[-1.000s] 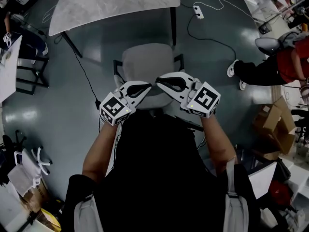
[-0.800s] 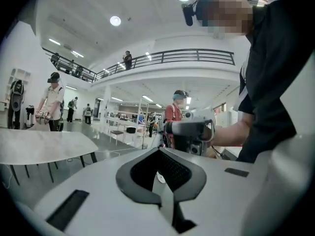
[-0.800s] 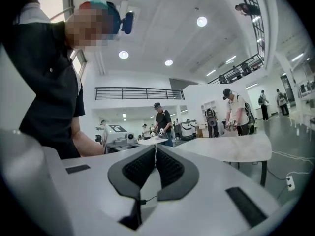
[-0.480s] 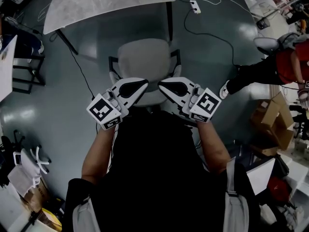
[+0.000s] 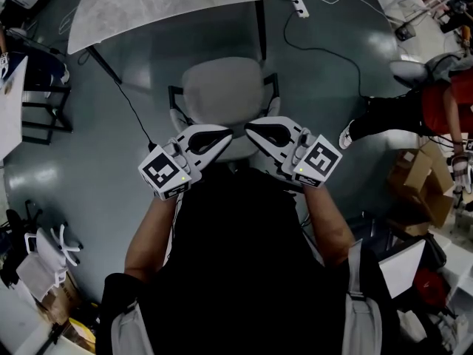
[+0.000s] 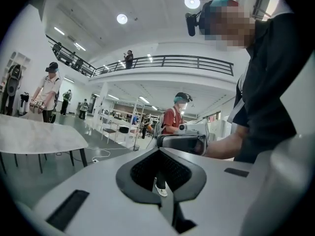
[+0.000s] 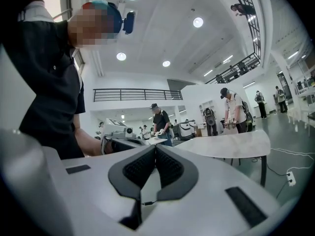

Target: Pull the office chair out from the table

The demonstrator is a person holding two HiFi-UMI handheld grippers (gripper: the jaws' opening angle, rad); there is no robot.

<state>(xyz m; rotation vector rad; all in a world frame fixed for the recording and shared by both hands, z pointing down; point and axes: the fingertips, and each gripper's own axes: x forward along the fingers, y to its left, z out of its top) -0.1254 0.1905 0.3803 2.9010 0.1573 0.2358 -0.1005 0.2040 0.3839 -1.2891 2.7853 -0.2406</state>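
In the head view, we are holding the left claw and the right claw nearly tip to tip over the back of the office chair, which is standing just clear of the table. We cannot tell whether either tip is touching the chair.

In the left gripper view, its jaws are pressing together, empty.

In the right gripper view, its jaws are pressing together too, pinching nothing.

The head camera looked steeply down over the person's chest at the chair, with the table at twelve o'clock. Cameras on the left gripper and right gripper sat close behind their jaws, looking level. Both caught that table, at nine and three o'clock respectively.
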